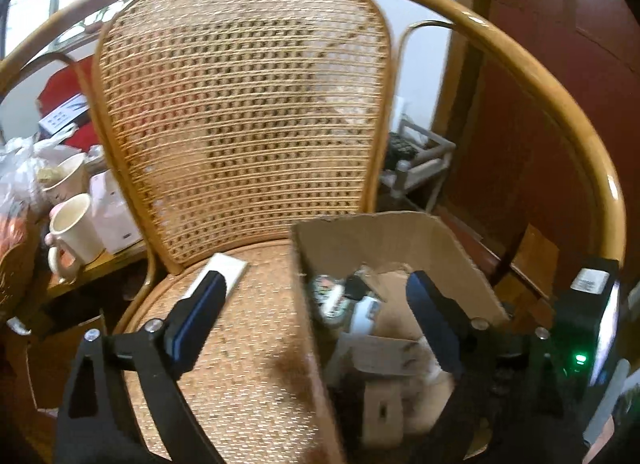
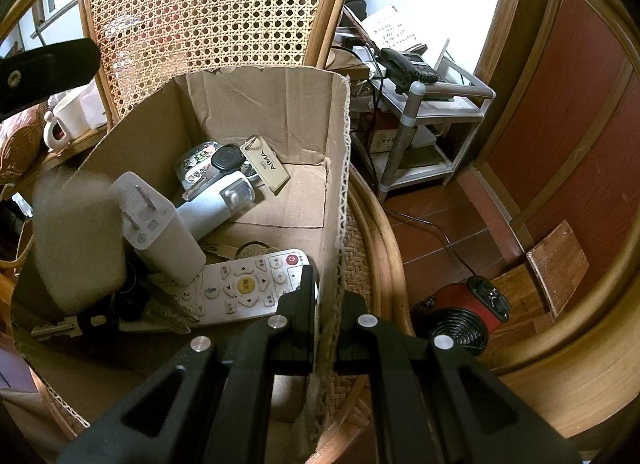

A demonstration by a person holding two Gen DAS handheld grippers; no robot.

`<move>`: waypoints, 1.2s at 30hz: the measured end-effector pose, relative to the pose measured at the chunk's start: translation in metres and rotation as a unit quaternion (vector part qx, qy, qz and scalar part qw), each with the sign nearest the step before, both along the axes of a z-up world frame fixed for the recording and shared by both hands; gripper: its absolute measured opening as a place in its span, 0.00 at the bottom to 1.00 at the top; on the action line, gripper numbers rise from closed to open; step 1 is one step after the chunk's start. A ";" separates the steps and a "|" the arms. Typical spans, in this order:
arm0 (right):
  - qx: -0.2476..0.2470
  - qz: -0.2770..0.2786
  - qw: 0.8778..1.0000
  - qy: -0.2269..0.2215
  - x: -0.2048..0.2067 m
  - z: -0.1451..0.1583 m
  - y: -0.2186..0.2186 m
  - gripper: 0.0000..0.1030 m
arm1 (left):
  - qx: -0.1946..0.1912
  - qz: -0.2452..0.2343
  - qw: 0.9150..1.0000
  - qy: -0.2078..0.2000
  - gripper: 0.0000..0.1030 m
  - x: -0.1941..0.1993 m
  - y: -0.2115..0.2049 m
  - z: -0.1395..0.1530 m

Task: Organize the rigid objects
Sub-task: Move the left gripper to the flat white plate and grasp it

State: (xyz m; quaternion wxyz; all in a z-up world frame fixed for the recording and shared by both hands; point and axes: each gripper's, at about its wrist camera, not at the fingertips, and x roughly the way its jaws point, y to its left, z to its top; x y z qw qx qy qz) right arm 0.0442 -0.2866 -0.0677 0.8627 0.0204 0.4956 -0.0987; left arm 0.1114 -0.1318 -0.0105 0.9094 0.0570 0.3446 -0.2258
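A cardboard box stands on the woven seat of a rattan chair. Inside lie a white remote, a white plug charger, keys, a black key fob with a tag, a pale tube and a round tin. A blurred pale block is at the box's left side. My right gripper is shut on the box's right wall, one finger inside and one outside. My left gripper is open wide above the box's left wall, with nothing between its fingers. A white flat piece lies on the seat beside the left fingertip.
Two mugs and bags crowd a low table left of the chair. To the right stand a metal shelf with a telephone, a red fan heater on the wood floor with its cord, and a dark red door.
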 end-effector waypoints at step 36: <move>0.003 0.002 1.000 0.000 -0.001 0.000 0.000 0.08 | 0.040 0.082 0.982 0.167 0.98 0.174 0.076 -0.154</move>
